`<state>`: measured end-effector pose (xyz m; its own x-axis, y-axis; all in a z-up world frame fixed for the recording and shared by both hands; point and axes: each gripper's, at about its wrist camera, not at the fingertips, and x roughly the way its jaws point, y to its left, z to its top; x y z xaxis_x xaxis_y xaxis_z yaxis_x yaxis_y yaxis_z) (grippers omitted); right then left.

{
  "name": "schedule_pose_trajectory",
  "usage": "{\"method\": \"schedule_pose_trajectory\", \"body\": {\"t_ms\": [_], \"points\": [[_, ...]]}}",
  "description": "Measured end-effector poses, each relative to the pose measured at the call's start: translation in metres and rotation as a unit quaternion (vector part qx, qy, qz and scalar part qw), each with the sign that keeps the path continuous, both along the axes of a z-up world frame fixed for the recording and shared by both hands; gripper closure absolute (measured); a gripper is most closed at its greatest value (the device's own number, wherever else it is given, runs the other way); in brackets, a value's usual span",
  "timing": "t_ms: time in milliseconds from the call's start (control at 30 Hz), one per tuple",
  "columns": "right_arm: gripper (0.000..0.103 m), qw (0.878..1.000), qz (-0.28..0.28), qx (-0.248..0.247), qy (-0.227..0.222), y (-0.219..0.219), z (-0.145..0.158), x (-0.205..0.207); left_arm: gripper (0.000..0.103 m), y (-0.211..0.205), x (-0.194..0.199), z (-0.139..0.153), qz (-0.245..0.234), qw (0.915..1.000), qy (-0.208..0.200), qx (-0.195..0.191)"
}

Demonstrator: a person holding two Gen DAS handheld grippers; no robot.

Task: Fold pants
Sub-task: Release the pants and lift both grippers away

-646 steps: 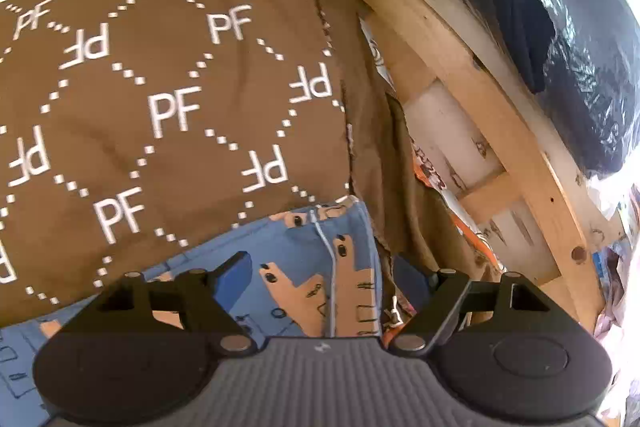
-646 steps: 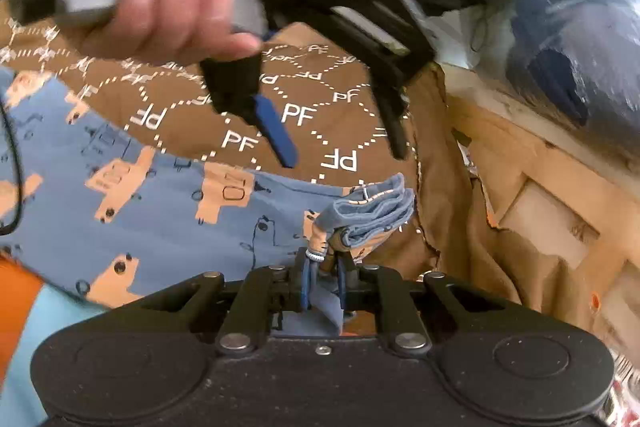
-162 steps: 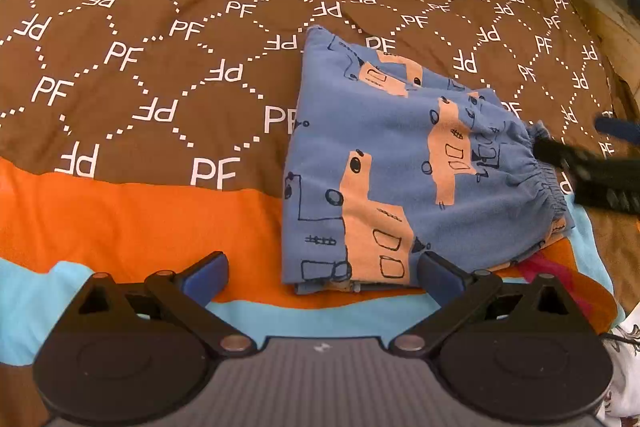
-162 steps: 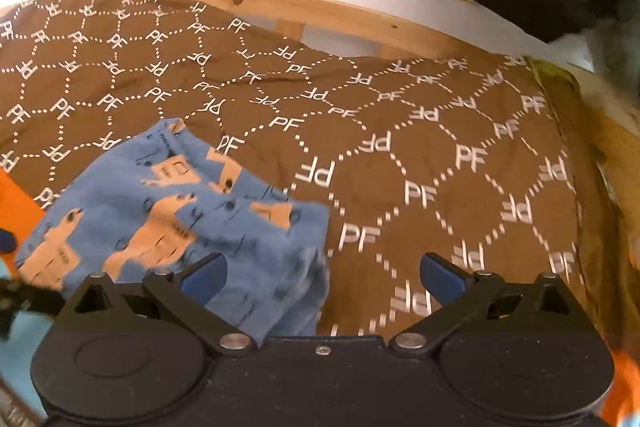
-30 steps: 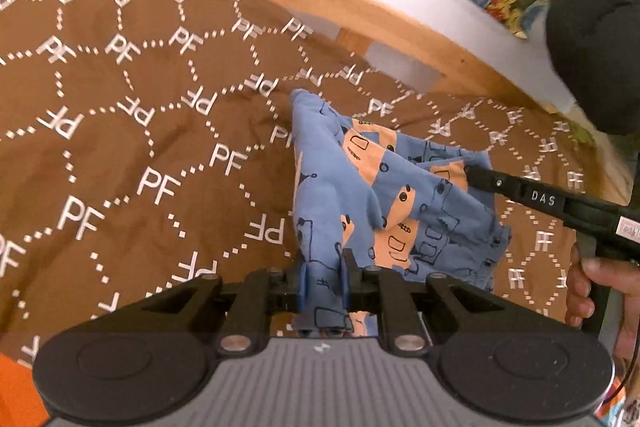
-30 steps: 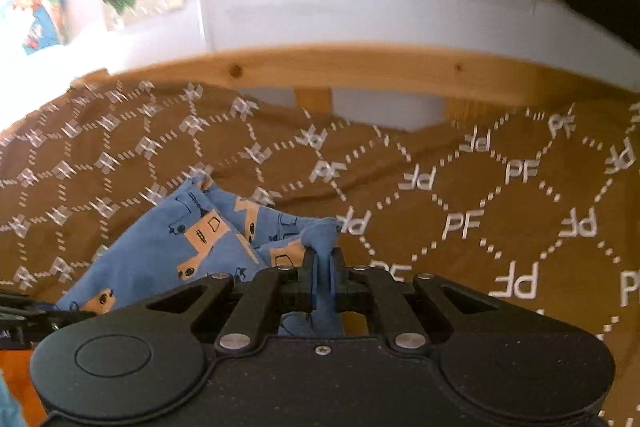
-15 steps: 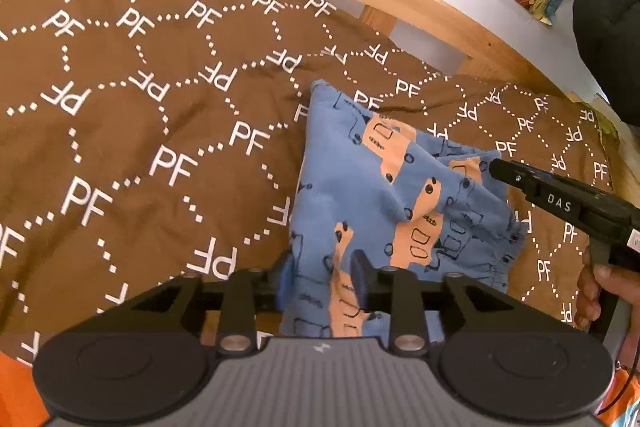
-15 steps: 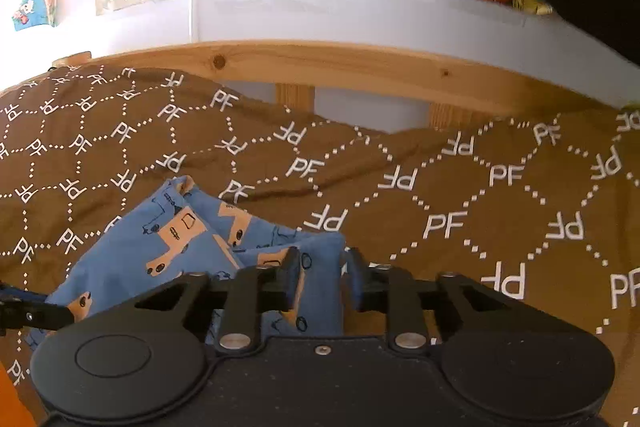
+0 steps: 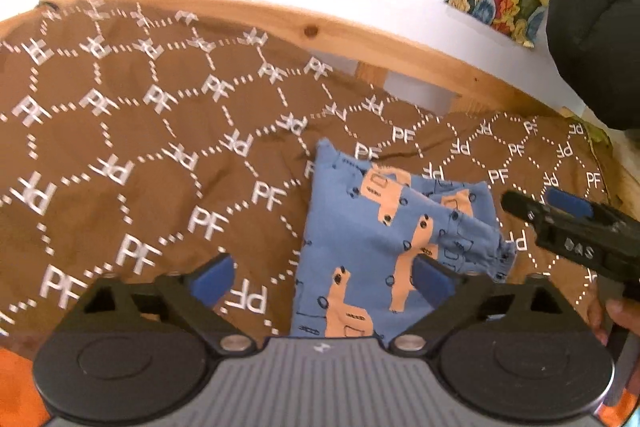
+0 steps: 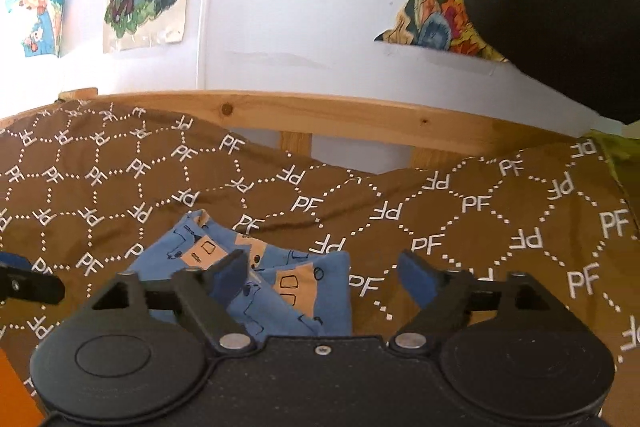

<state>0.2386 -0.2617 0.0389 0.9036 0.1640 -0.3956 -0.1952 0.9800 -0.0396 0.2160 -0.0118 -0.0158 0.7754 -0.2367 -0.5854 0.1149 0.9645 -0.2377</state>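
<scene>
Both grippers just let go: left gripper and right gripper jaws now spread wide and empty, pants dropped as a compact folded bundle on the brown bedspread near the far headboard, fold looks finished.

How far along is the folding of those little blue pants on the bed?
Nearly done, it seems. The blue pants lie in a compact folded bundle on the brown bedspread. Nothing is in hand: the left gripper and right gripper are both open, off the cloth. Perhaps only smoothing the ruffled waistband edge remains.
</scene>
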Motion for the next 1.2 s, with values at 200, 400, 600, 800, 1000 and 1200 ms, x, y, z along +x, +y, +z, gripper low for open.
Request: {"method": "schedule_pose_trajectory", "body": {"t_ms": [200, 400, 600, 800, 1000, 1200], "points": [[0.001, 1.0, -0.006, 0.017, -0.024, 0.005, 0.007, -0.034, 0.0, 0.005, -0.021, 0.012, 0.015, 0.9989, -0.032, 0.031], [0.001, 0.999, -0.006, 0.02, -0.044, 0.012, 0.014, -0.072, 0.0, 0.01, -0.045, 0.018, 0.02, 0.9976, -0.049, 0.046], [0.001, 0.998, -0.017, 0.028, -0.061, 0.021, 0.016, -0.11, 0.0, 0.013, -0.071, 0.017, 0.008, 0.9955, -0.061, 0.071], [0.001, 0.997, -0.021, 0.027, -0.068, 0.032, 0.01, -0.144, 0.0, 0.018, -0.097, 0.01, 0.004, 0.9947, -0.064, 0.081], [0.001, 0.997, -0.036, 0.033, -0.059, 0.036, -0.002, -0.172, 0.0, 0.019, -0.117, -0.002, -0.014, 0.995, -0.063, 0.076], [0.001, 0.997, -0.058, 0.036, -0.048, 0.037, -0.013, -0.185, 0.0, 0.021, -0.128, -0.012, -0.017, 0.9936, -0.082, 0.075]]}}
